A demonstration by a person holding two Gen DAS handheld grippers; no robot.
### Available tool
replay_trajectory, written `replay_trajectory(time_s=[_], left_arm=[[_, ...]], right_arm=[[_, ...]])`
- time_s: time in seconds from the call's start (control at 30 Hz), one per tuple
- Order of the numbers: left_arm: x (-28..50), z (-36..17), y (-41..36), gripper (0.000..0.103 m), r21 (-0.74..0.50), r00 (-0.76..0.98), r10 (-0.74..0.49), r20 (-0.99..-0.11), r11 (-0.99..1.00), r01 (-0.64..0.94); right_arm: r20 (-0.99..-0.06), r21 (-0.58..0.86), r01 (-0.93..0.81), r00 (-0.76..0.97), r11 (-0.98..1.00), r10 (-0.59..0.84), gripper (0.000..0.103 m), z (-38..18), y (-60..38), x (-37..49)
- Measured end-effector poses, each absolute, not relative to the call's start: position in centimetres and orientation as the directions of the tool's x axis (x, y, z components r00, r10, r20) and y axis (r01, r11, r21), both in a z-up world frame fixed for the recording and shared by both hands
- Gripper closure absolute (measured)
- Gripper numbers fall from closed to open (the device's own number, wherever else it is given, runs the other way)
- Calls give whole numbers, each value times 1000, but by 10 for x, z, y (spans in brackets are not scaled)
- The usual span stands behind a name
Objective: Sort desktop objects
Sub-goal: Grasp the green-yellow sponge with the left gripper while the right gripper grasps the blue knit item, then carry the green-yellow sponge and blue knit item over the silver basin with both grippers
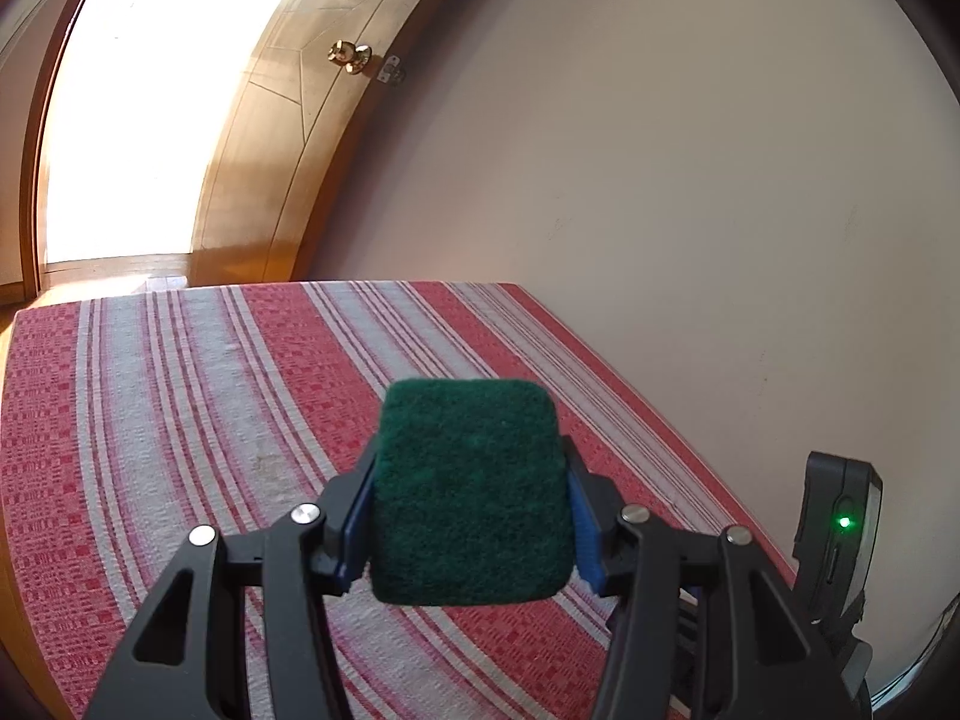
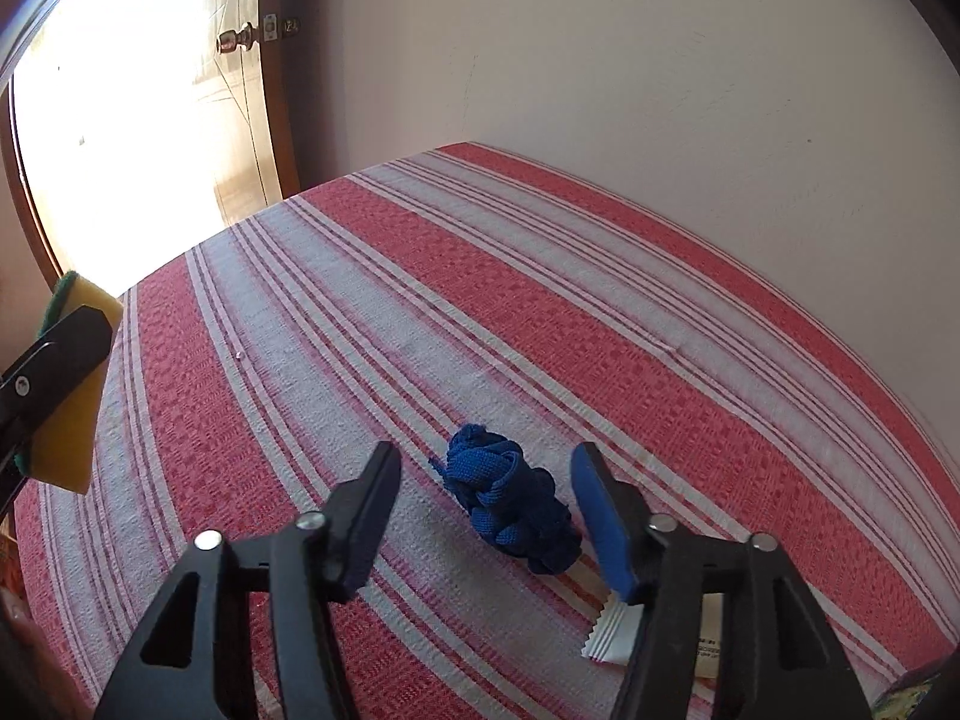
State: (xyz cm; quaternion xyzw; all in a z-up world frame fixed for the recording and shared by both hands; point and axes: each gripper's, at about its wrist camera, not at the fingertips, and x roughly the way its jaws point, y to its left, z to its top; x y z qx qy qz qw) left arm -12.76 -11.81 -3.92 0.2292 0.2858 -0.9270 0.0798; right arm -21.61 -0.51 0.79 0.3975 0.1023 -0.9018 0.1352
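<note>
Red-and-white striped cloth covers the table, which stands against a pale wall, with a wooden door and its brass knob at the back beside a bright opening. From the left wrist view, the left gripper holds a sponge between its blue pads, its green scouring side facing the camera; the jaws are partly open and pressed on the sponge's two sides, which keeps it above the cloth. Seen from the right wrist, the same sponge shows its yellow foam at the left edge of the picture, clamped in the black finger. The right gripper is lowered over a crumpled blue cloth that lies on the table between its fingers. This blue cloth sits nearer the right finger, and a gap shows on the left side; the pads do not visibly press on it. Just under the right finger lies a small white packet with a zigzag edge. At the right edge of the left view stands a black device with a green light.
</note>
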Motion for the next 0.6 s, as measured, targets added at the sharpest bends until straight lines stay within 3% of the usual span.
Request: replay_trajectory(time_s=[0.07, 0.17, 0.37, 0.6], left_arm=[[-131, -39, -115, 49, -475, -874, -24, -486, -832, 286], [-133, -37, -112, 49, -443, -868, -42, -494, -848, 293], [-134, -30, -98, 49, -356, -864, -90, -495, -886, 296], [-129, -22, -84, 49, -271, -872, -141, -469, -917, 294]], right_arm=[[-759, -49, 335, -625, -941, -183, 68, 5, -1, -216], [-744, 11, 324, -629, -946, -224, 68, 8, 13, -212], [-543, 80, 309, -784, -948, -302, 68, 38, 38, -171], [-470, 76, 251, -844, -965, -256, 68, 46, 50, -147]])
